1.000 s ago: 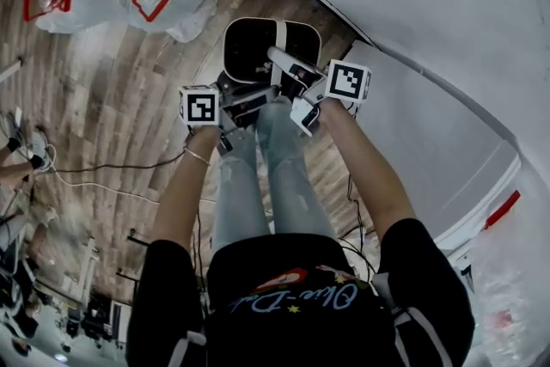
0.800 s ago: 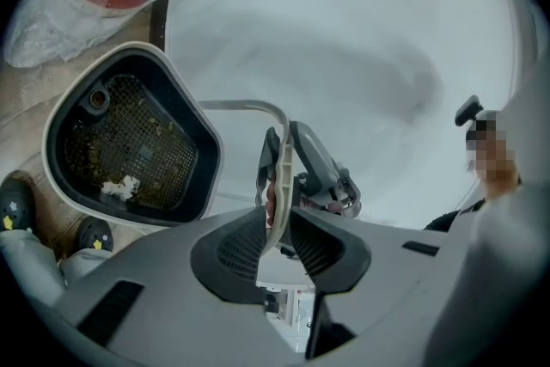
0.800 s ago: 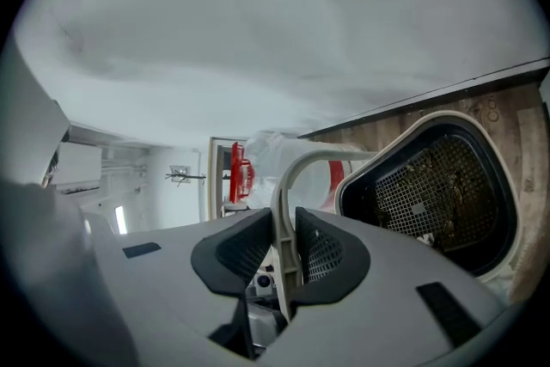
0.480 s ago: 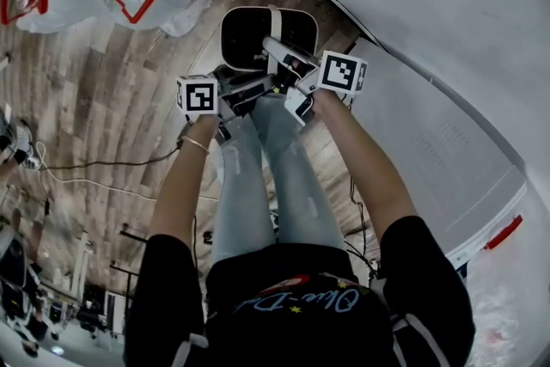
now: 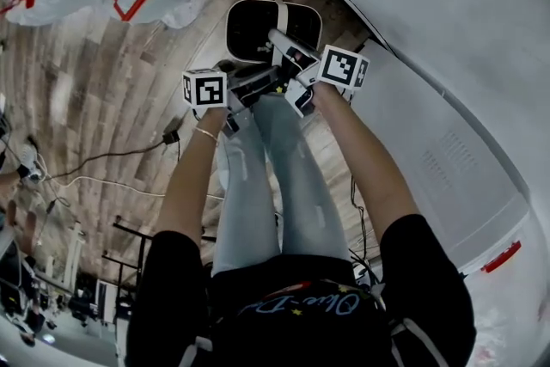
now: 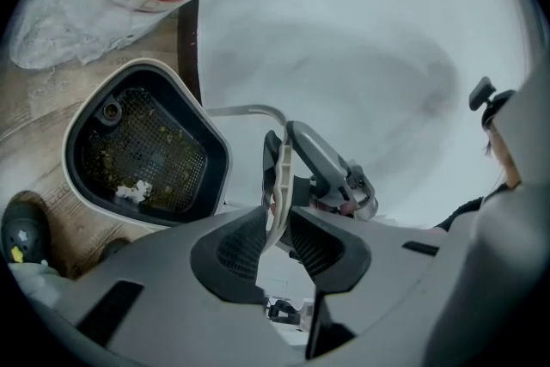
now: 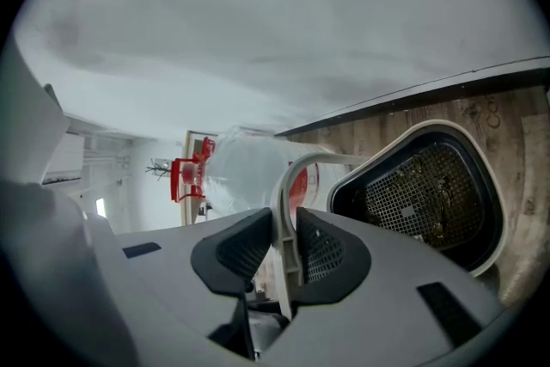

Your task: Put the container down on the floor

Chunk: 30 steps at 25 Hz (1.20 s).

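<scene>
The brown wooden floor (image 5: 94,90) lies below the container (image 5: 253,32), beside a white wall (image 5: 430,4); I cannot tell if they touch. The container is a rounded tub, white outside and black inside, with mesh and crumbs at the bottom. The left hand-held gripper (image 6: 277,219) and the right hand-held gripper (image 7: 284,223) both pinch its thin white handle (image 7: 288,185).

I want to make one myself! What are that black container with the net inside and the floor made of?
The container looks like smooth plastic: black walls, glossy cream rim. Its mesh is a fine grid, perhaps metal. The floor looks like matte wood planks, grained, with seams, maybe laminate.
</scene>
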Each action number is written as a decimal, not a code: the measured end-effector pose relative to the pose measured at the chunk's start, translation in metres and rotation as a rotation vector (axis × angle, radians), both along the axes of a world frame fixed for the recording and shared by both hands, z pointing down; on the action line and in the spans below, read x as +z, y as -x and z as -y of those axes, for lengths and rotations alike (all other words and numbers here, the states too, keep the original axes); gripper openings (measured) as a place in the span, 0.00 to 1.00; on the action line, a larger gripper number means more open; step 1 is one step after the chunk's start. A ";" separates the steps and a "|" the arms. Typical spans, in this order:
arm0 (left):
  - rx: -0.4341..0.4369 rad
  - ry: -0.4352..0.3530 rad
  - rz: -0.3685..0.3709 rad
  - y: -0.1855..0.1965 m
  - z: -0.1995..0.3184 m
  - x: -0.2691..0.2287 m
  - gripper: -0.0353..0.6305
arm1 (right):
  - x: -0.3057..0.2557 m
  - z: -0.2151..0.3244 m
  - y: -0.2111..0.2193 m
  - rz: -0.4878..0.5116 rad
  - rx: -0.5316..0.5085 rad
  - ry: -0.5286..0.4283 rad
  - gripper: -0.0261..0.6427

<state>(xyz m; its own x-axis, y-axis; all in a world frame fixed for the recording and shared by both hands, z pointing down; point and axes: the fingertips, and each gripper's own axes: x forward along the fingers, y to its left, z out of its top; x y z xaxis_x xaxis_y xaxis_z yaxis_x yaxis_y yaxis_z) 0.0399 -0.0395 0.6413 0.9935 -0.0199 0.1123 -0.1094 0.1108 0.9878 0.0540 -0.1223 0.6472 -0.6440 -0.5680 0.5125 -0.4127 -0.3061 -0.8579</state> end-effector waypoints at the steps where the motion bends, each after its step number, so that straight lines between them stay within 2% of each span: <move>1: 0.000 0.005 0.000 -0.002 -0.001 0.004 0.15 | 0.005 -0.001 -0.001 -0.006 -0.004 0.006 0.13; 10: 0.011 0.054 0.040 -0.010 -0.008 0.030 0.16 | 0.034 -0.010 -0.009 -0.072 -0.032 0.078 0.14; 16: 0.009 0.061 0.026 -0.012 -0.015 0.032 0.16 | 0.036 -0.016 -0.010 -0.084 -0.035 0.084 0.14; 20: 0.016 0.041 0.054 -0.001 -0.017 0.037 0.17 | 0.040 -0.019 0.002 -0.102 -0.045 0.090 0.14; 24: 0.036 0.014 0.058 0.015 -0.017 0.039 0.23 | 0.045 -0.020 0.023 -0.114 -0.076 0.097 0.14; 27: -0.006 0.058 0.042 0.037 -0.006 0.040 0.28 | 0.049 -0.011 0.044 -0.137 -0.102 0.112 0.14; 30: -0.030 0.081 0.040 0.044 -0.004 0.044 0.31 | 0.055 -0.010 0.052 -0.170 -0.157 0.116 0.14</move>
<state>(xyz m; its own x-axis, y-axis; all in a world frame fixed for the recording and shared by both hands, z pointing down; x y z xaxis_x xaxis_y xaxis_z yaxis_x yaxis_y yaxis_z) -0.0042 -0.0358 0.6852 0.9873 -0.0393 0.1541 -0.1438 0.1940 0.9704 0.0020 -0.1127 0.7024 -0.6189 -0.3987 0.6767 -0.5981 -0.3193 -0.7351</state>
